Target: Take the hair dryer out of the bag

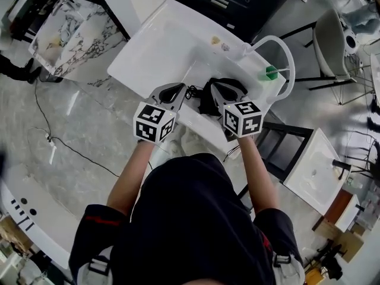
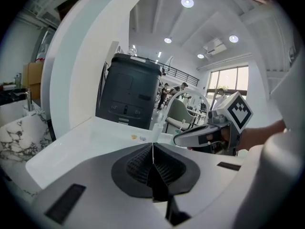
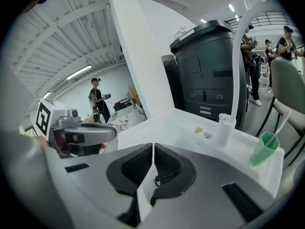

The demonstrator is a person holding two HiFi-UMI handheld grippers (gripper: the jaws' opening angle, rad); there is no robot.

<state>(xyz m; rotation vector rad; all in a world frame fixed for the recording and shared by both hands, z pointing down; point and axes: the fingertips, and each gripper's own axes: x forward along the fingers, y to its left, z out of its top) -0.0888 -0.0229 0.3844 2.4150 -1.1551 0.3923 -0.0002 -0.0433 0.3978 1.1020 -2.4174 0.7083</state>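
Closed left tool, closed right tool at black bag, axis unclear

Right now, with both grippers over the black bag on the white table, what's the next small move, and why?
Probably open the jaws of the right gripper and the left gripper before lowering them. Both have their jaws pressed together with nothing between, and the black bag lies ungripped on the white table between the two.
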